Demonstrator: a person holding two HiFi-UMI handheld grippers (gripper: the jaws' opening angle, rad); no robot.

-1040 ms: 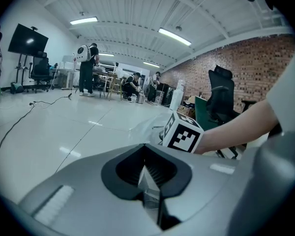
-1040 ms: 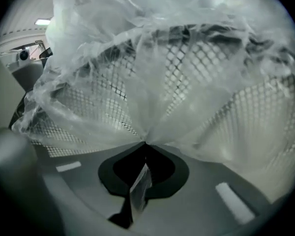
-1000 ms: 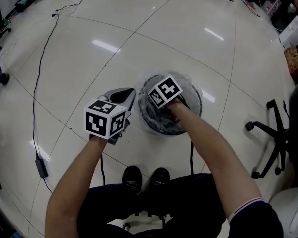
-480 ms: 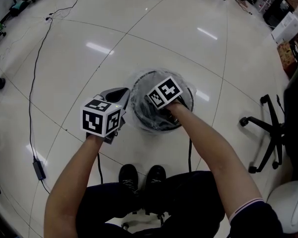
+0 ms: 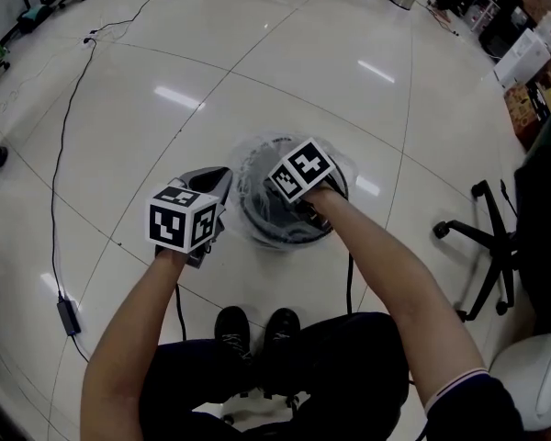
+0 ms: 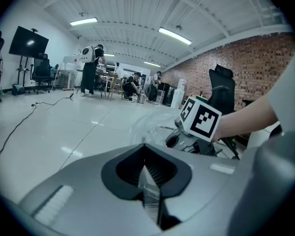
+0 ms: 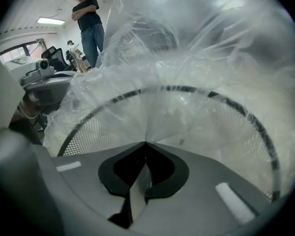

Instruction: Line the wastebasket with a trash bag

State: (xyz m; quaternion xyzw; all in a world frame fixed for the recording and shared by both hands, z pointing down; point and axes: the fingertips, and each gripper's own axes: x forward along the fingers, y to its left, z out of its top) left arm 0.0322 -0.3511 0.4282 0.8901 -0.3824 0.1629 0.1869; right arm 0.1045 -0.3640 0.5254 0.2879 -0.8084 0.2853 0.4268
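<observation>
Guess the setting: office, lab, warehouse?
Probably an open-plan lab or workshop office: a glossy tiled floor with a loose cable, a rolling office chair, a brick wall and a monitor on a stand.

No legible text, label, brand, number or sign appears in any view. The left cube (image 5: 177, 221) and the right cube (image 5: 300, 169) carry only square black-and-white marker patterns, with no letters or digits. The wall screen (image 6: 28, 41) is dark. Any print on the boxes (image 5: 531, 55) is too small to read.
</observation>
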